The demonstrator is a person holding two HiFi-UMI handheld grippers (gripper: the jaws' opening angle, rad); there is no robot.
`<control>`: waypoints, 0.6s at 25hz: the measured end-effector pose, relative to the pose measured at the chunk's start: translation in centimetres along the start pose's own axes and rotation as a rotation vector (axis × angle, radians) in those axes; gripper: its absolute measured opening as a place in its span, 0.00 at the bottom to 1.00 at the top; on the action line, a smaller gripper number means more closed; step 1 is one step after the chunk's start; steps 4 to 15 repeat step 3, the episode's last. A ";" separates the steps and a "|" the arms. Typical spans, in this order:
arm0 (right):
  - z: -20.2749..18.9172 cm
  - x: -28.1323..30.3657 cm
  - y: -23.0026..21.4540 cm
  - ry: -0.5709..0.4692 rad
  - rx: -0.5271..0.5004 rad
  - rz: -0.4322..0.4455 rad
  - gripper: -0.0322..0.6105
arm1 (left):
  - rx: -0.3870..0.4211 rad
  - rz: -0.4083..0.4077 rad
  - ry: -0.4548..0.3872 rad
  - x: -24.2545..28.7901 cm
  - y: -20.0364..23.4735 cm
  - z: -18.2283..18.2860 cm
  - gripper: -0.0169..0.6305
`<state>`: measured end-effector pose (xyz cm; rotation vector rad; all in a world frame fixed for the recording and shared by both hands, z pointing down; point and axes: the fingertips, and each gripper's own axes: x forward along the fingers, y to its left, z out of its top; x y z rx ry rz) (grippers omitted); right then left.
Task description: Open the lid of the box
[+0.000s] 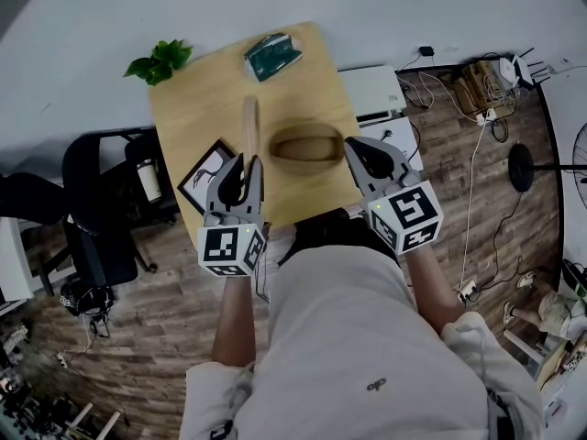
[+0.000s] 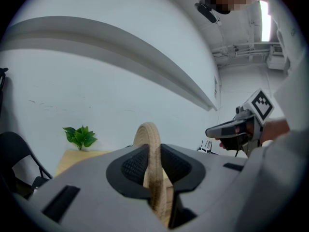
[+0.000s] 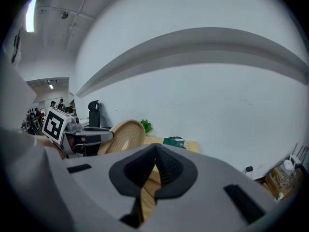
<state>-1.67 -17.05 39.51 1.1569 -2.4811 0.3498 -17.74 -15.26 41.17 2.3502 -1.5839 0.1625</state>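
An oval wooden box (image 1: 307,148) lies open in the middle of the light wooden table (image 1: 206,99). Its lid (image 1: 249,126) stands on edge, lifted off to the left of the box. My left gripper (image 1: 240,177) is shut on the lid's rim. In the left gripper view the lid's pale edge (image 2: 150,149) rises between the two black pads (image 2: 133,166). My right gripper (image 1: 367,159) hangs by the right end of the box, shut with nothing in it. From the right gripper view the lid's (image 3: 123,137) inner face shows, with the left gripper (image 3: 82,132) on it.
A green plant (image 1: 160,60) and a dark green packet (image 1: 272,55) sit at the table's far side. A framed picture (image 1: 206,174) lies near the left front corner. A black chair (image 1: 96,200) stands left of the table, a white appliance (image 1: 371,90) at its right.
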 end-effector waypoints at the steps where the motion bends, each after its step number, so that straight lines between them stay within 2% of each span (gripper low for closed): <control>1: 0.0 0.0 0.0 0.001 0.000 0.000 0.05 | -0.002 -0.001 0.000 0.0 0.0 0.0 0.15; 15: 0.0 0.0 0.0 0.003 -0.001 0.000 0.05 | -0.007 -0.004 -0.001 0.1 -0.1 0.0 0.15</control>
